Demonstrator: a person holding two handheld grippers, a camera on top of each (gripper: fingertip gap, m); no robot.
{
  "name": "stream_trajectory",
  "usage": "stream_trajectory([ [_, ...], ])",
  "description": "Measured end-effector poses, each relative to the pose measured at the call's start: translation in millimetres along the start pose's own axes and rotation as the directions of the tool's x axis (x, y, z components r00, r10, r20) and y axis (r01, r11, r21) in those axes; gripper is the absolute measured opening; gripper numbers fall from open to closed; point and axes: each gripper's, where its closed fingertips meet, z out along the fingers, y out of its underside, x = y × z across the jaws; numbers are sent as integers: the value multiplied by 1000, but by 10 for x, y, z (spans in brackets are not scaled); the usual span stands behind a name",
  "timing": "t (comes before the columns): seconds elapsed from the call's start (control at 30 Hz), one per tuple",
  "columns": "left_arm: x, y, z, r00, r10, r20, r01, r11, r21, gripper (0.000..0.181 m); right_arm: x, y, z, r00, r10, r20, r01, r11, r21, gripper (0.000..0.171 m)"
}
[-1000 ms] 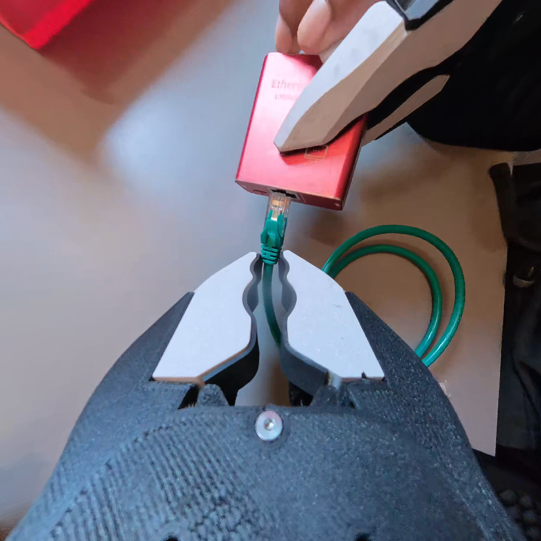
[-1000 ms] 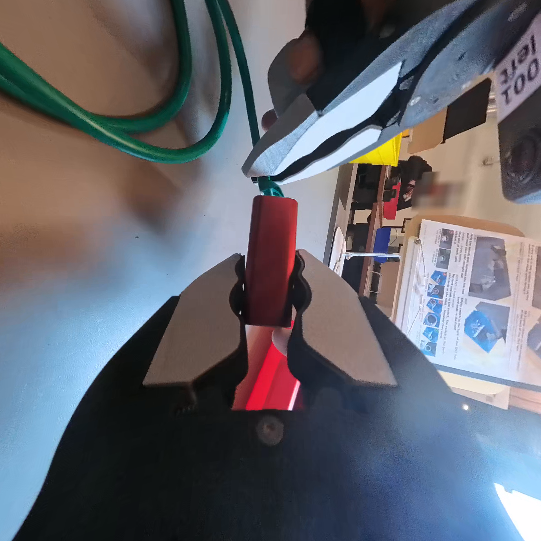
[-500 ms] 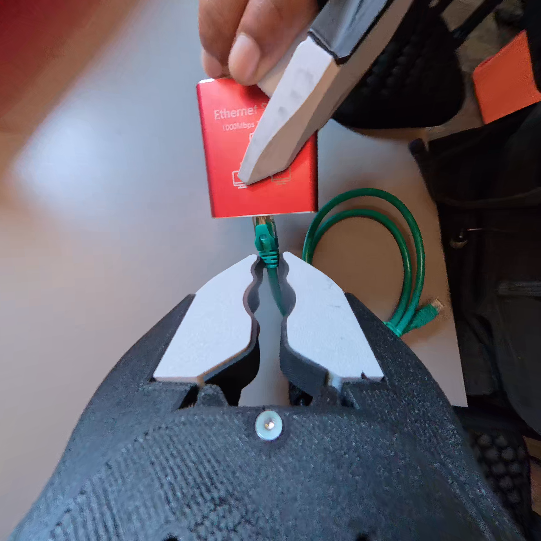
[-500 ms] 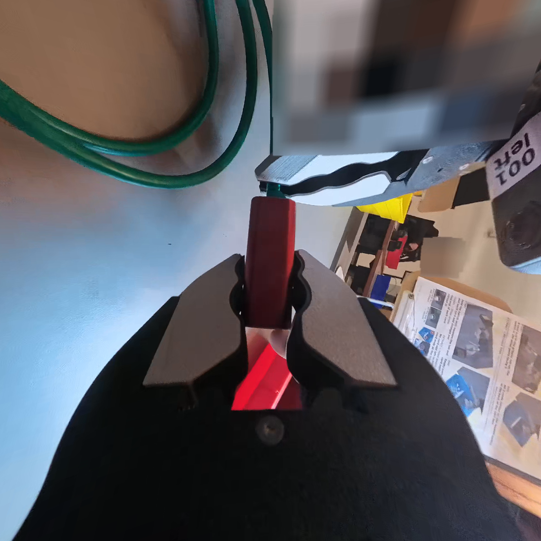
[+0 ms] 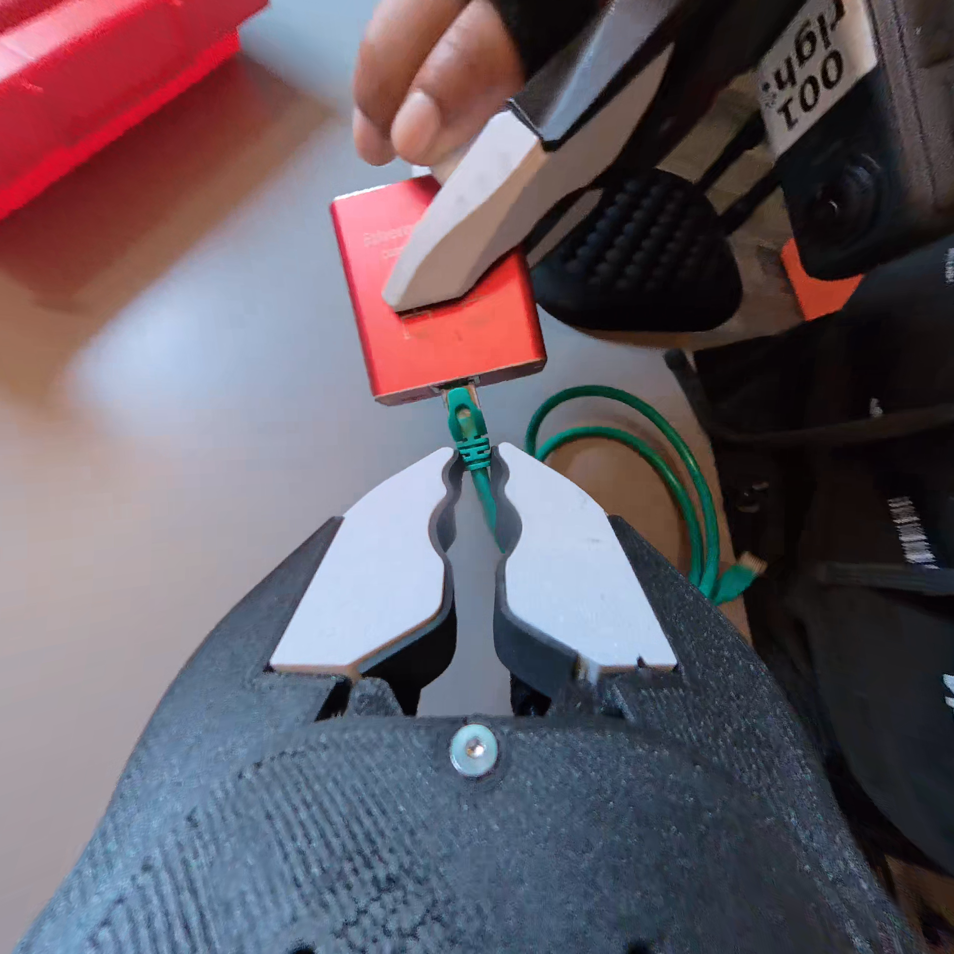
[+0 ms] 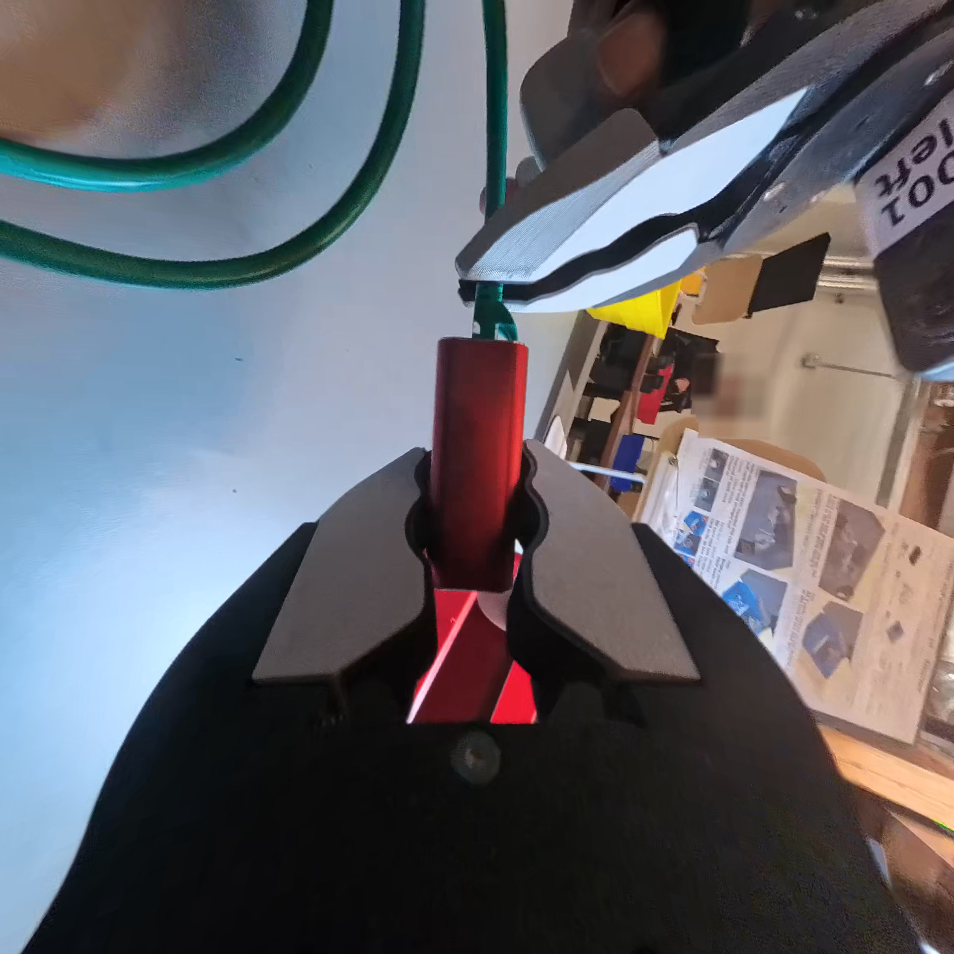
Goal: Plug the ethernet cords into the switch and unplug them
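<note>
Nearest the lens of the left wrist view, the left gripper (image 5: 476, 450) pinches one green ethernet cord (image 5: 692, 480) just behind its plug (image 5: 467, 419), both fingers pressed onto the boot. Just above, at frame centre, the plug sits in a port of the single red switch (image 5: 454, 340), though its depth is unclear. Beyond that, the right gripper (image 5: 413, 302) clamps the switch, with a person's hand (image 5: 433, 77) at the top. One cord loop and a free plug (image 5: 735, 578) lie on the pale table (image 5: 180, 464) at right; one red box (image 5: 98, 88) sits upper left. From the right wrist view, the right gripper (image 6: 472, 459) squeezes the switch (image 6: 477, 464) edgewise between two fingers.
</note>
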Motion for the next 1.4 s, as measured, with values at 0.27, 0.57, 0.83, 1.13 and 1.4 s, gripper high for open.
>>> stream_trajectory([
  [0.27, -50, -186, -128, 998, 7, 67, -14, 994, 113, 10, 169, 204, 29, 995, 65, -70, -70, 995, -74, 29],
  [0.57, -94, -190, -180, 998, -7, 68, -4, 986, 164, 10, 224, 188, 27, 994, 74, -78, -82, 992, -101, 29],
  [0.83, -158, -215, -281, 969, 109, 224, -151, 972, 181, 17, 186, 207, -64, 969, 245, 17, -239, 958, -159, 29],
  [1.13, -198, -241, -389, 938, 146, 314, -209, 962, 178, 22, 214, 172, -168, 928, 370, 50, -362, 924, -123, 29],
  [1.4, 11, -435, -323, 851, 342, 399, -411, 906, 99, 42, 319, -3, -188, 888, 443, 123, -436, 896, -81, 29],
])
